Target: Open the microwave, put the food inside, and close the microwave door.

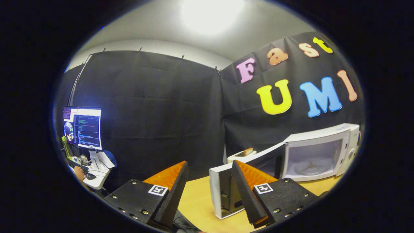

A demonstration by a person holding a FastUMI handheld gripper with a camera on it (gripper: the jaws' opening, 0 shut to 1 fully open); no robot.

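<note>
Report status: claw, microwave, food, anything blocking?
Claw open, empty. Microwave door swung wide, just ahead of fingers; cavity bare. Food sits on plate behind door. Nothing blocking.

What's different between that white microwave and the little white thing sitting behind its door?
The microwave is the larger box, standing with its door swung wide and its cavity bare except for a turntable; the smaller toaster sits low behind that door, with something brown, likely bread, poking from its top. The microwave opens at the front, the toaster at the top. Both are white and rest on the wooden table. The gripper is open, holding nothing.
</note>
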